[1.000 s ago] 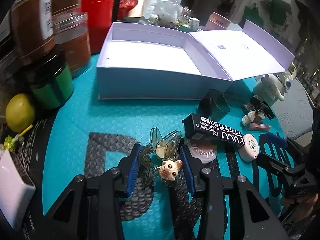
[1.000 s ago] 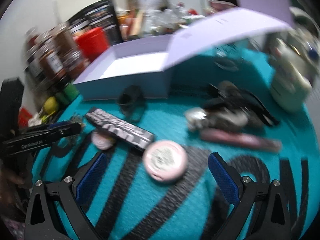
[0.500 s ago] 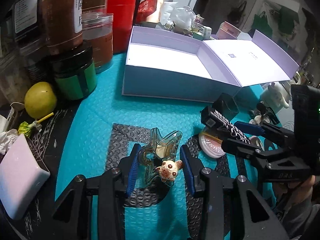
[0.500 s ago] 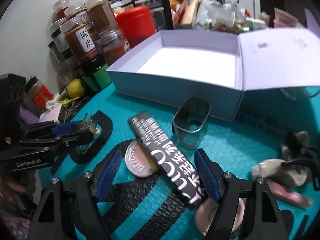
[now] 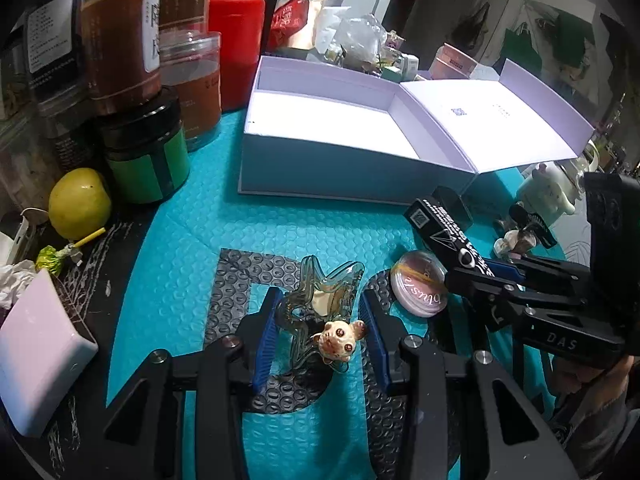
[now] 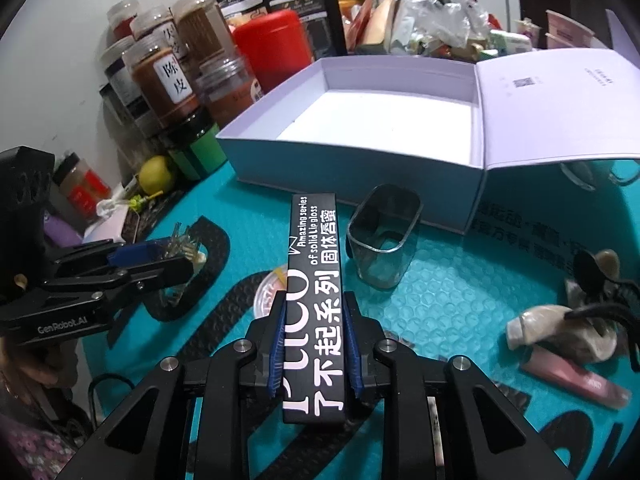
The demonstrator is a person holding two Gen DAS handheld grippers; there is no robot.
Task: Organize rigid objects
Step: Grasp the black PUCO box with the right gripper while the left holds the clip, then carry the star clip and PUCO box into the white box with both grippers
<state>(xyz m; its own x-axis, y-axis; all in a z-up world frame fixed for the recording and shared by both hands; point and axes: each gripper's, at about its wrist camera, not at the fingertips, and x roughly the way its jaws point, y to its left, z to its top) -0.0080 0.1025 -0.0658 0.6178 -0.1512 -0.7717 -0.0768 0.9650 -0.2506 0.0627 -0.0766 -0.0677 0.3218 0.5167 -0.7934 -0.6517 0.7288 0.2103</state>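
- Left wrist view: left gripper (image 5: 322, 330) clamped on a clear star-shaped hair clip (image 5: 316, 304) with a small bear charm (image 5: 339, 340), held just over the teal mat (image 5: 180, 264). Open white box (image 5: 340, 148) sits beyond, interior bare. Round blush compact (image 5: 419, 288) lies just right of the clip.
- Right wrist view: right gripper (image 6: 316, 344) jaws closing, blue pads against both long sides of the black lip-gloss box (image 6: 314, 292), which points toward the white box. Dark rectangular cup (image 6: 384, 236) stands just right of it.
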